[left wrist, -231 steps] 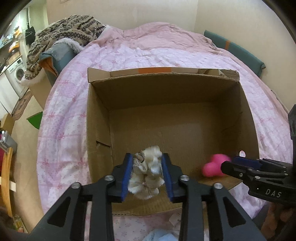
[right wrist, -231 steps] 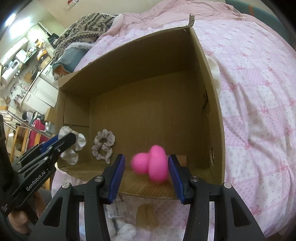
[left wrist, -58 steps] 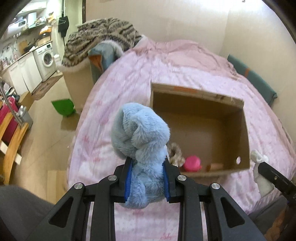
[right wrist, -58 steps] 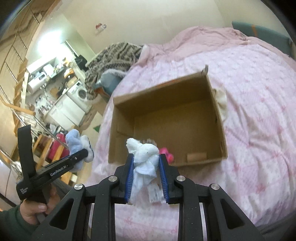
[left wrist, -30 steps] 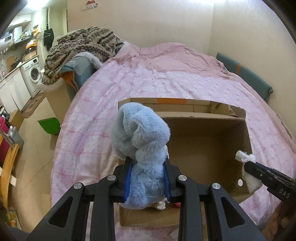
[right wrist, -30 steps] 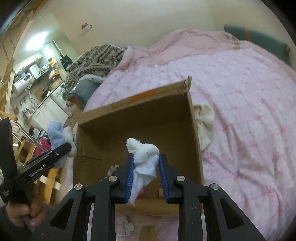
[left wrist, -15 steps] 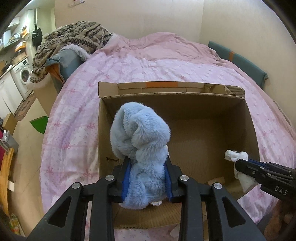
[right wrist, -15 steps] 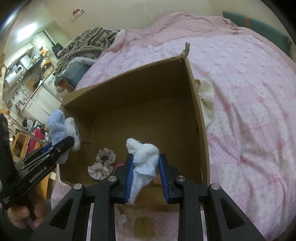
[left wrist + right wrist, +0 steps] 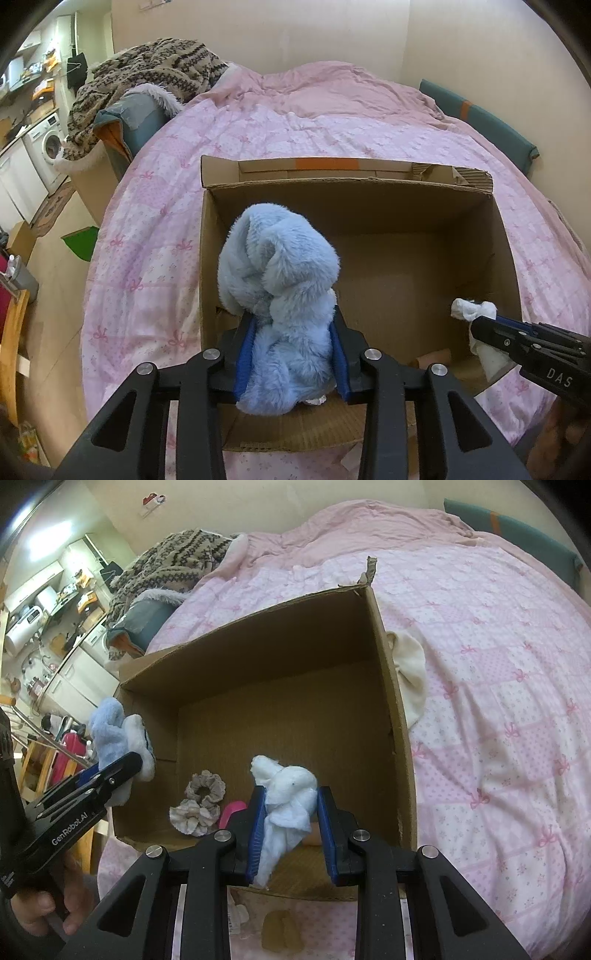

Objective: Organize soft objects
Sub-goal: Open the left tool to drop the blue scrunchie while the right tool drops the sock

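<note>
So both grippers are loaded and parked over the cardboard box (image 9: 502, 236) on the pink quilt (image 9: 155, 236). The left gripper (image 9: 293, 360) has its jaws clamped on a fluffy blue plush (image 9: 279, 273), which bulges way up above the blue pads and blocks the box's near-left part in the left wrist view. The right gripper (image 9: 290, 829) is squeezing a white cloth (image 9: 290, 794), a loose tail hanging down between the jaws.

Compared with half a second ago, both cameras have closed in a little: the box fills more of each view and its far wall sits higher in the left one. Against the shot from about two seconds back it's a big change. Then the box was well off, and both hands were out over the bed edge.

Inside the box, from the right wrist view: two beige scrunchies (image 9: 201, 803) at roughly 9 o'clock from the white cloth, touching each other, and a bit of a pink toy (image 9: 231, 812) peeking out just beside the left pad. Those were already in there earlier. A small tan thing lies on the box floor near the front wall; can't tell what it is.

A cream cloth (image 9: 410, 672) is draped outside the box's right wall, at about 2 o'clock.
</note>
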`<state>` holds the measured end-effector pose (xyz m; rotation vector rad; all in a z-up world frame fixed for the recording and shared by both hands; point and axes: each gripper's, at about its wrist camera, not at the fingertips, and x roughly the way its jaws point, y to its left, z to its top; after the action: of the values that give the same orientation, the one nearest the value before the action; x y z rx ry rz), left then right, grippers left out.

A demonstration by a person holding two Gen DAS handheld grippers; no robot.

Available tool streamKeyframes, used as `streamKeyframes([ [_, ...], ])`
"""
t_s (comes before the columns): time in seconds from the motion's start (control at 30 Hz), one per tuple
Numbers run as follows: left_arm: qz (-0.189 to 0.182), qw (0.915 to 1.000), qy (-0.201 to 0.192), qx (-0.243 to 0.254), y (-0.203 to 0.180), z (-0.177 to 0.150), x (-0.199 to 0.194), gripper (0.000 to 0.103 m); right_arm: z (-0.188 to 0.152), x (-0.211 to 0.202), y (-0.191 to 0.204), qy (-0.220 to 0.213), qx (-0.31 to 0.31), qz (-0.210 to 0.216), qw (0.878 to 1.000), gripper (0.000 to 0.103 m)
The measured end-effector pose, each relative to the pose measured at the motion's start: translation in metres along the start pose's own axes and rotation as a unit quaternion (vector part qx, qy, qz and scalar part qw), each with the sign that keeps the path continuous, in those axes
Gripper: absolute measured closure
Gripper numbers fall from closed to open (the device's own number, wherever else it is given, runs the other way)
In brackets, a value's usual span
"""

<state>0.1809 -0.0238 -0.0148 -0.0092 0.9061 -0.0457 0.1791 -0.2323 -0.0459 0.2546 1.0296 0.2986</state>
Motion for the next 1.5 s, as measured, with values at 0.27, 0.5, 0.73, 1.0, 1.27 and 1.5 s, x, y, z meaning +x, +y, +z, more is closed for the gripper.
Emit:
streamKeyframes([
  [0.27, 0.007, 1.0000, 0.000, -0.001, 0.000, -0.002, 0.000, 0.069, 0.002, 0.000, -0.003, -0.003, 0.006, -0.005, 1.000, 0.075],
  [0.5, 0.009, 1.0000, 0.000, -0.001, 0.001, -0.002, 0.001, 0.067, 0.002, 0.000, -0.006, -0.002, 0.012, -0.007, 1.000, 0.075],
  [0.73, 0.011, 0.9999, -0.004, 0.004, 0.001, -0.004, 0.001, 0.067, 0.001, 0.001, -0.003, 0.002, 0.003, -0.004, 1.000, 0.075],
  [1.0, 0.014, 0.9998, -0.008, 0.011, -0.003, -0.004, -0.002, 0.054, 0.000, 0.000, -0.004, 0.000, 0.004, -0.002, 1.000, 0.075],
  [1.27, 0.001, 0.9999, -0.014, 0.000, -0.003, -0.001, -0.009, 0.038, 0.000, -0.005, -0.008, -0.009, 0.018, 0.014, 1.000, 0.069],
  [1.5, -0.027, 0.9985, -0.034, -0.034, 0.005, 0.001, -0.023, 0.026, 0.004, -0.023, -0.010, -0.050, 0.034, 0.023, 0.998, 0.019],
])
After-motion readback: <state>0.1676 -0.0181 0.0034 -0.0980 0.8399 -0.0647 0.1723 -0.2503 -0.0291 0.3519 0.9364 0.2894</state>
